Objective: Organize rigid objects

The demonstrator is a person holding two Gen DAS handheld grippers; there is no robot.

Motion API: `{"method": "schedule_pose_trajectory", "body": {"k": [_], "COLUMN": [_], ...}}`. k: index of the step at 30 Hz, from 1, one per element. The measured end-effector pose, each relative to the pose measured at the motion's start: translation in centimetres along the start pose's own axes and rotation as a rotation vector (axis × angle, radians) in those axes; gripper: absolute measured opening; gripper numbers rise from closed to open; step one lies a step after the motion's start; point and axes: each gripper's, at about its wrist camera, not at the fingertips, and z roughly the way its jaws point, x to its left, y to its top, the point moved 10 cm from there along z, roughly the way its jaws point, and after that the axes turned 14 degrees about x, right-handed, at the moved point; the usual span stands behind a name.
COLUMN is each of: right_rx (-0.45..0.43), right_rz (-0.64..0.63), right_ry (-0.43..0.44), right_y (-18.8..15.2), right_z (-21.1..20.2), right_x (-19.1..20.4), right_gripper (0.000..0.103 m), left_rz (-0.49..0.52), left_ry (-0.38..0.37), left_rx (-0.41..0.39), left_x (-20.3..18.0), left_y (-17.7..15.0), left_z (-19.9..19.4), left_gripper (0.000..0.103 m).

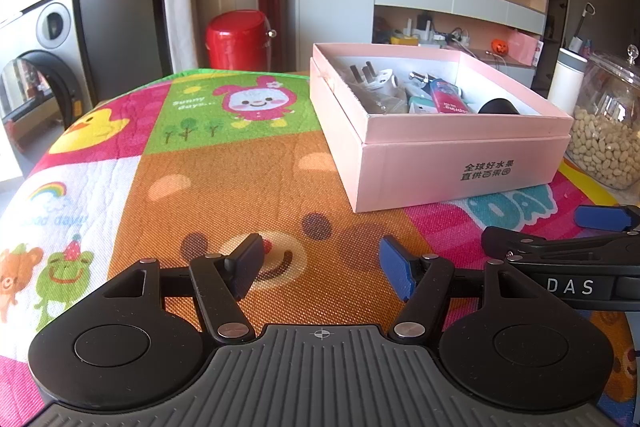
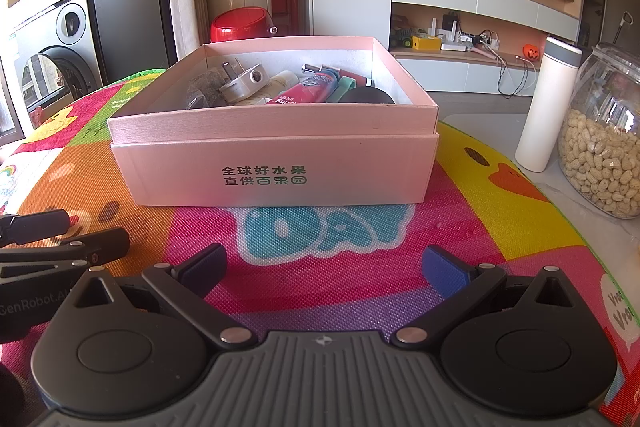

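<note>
We can't fully make out what's in the pink box (image 2: 280, 163): its near wall cuts off the lower parts of everything inside. What we do see in it: a white plug adapter (image 2: 245, 83) toward the left wall, a dark crumpled packet (image 2: 206, 89) beside it that we can't identify, a pink tube (image 2: 310, 89) in the middle lying on a pale tube (image 2: 280, 79), a teal item (image 2: 347, 85) half hidden, and a black round thing (image 2: 368, 95) at the near right, mostly hidden. The box sits on the cartoon play mat (image 1: 248, 187), toward its far right corner. Off the mat's right edge stand a white bottle (image 2: 544, 107) and a glass jar (image 2: 608, 131) of peanuts, the jar cut by the frame. Left gripper (image 1: 320, 269) jaws apart, nothing between, over the mat's near edge. Right gripper (image 2: 324, 273) jaws apart too, empty, just beside the left one
</note>
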Motion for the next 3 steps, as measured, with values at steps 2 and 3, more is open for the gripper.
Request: {"method": "schedule_pose_trajectory", "body": {"k": [2,3], "right_rx": [0.000,0.000], "right_rz": [0.000,0.000], "right_ry": [0.000,0.000], "right_y": [0.01,0.01], "right_z": [0.00,0.00], "right_x": [0.01,0.00], "right_gripper": [0.103,0.103], "left_rz": [-0.002,-0.005], "left_ry": [-0.003,-0.006], "left_rx": [-0.001,-0.001], "left_x": [0.01,0.02], "left_y": [0.00,-0.02], "left_z": [-0.03,-0.03], "left_gripper": [0.069,0.069]}}
